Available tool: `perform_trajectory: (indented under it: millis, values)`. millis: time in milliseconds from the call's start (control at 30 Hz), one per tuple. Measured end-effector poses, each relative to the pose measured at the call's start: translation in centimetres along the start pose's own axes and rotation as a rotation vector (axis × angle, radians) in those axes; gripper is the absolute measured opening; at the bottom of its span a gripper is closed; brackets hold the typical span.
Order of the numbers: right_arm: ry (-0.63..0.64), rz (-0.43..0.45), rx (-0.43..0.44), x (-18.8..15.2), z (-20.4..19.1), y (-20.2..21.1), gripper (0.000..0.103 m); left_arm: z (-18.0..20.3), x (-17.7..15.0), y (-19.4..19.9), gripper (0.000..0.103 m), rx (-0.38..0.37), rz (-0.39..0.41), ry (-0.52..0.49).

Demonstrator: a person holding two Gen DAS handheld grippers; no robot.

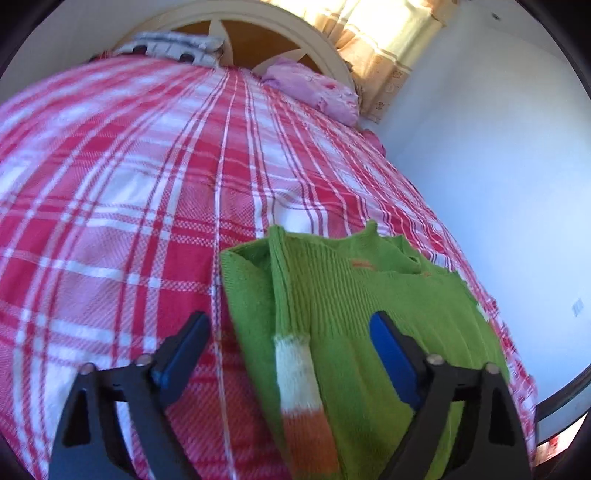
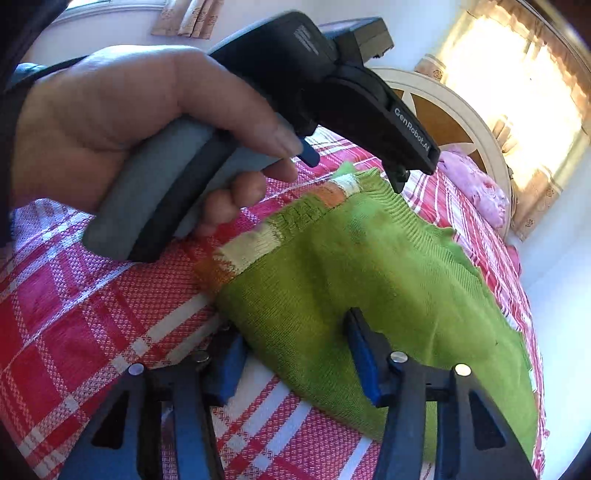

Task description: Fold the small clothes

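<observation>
Right now the green knit sweater (image 1: 369, 314) lies partly folded on the bed's red-and-white plaid blanket (image 1: 129, 206), one sleeve with its white and orange cuff (image 1: 301, 380) laid across the body. My left gripper (image 1: 288, 350) is spread wide, released, hovering above that sleeve. My right gripper (image 2: 295, 358) is likewise released, its jaws straddling the sweater's near edge. Beyond, a pink pillow (image 1: 314, 90) rests by the curved headboard (image 1: 258, 22).

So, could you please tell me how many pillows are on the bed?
2: a grey patterned pillow at the headboard's left, and a pink pillow at its right, near the curtain. Others may be hidden.
</observation>
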State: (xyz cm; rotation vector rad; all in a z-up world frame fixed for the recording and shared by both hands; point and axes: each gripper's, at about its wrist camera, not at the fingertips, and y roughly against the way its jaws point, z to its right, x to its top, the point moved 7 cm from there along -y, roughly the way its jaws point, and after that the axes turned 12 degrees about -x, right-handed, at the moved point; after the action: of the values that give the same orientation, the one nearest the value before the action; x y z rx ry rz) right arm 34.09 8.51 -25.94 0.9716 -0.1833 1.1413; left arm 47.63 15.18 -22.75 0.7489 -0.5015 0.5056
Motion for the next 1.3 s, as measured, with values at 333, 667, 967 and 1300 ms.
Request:
perform_trajectory:
  millis: [333,667,967,1300]
  values:
    - [0.020,0.010,-0.021,-0.1,-0.5,0.3,0.043,-0.5,0.1,-1.3,0.047,-0.110,-0.010,0.062]
    - [-0.007,0.028,0.004,-0.4,-0.9,1.6,0.019,-1.8,-0.2,-0.9,0.026,-0.178,0.014,0.152]
    - [-0.073,0.044,0.056,-0.1,0.4,1.4,0.012,-1.4,0.0,-1.3,0.016,-0.186,0.012,0.139]
    - [-0.392,0.103,0.317,-0.3,5.8,1.5,0.008,0.2,0.9,0.4,0.014,-0.189,0.086,0.117]
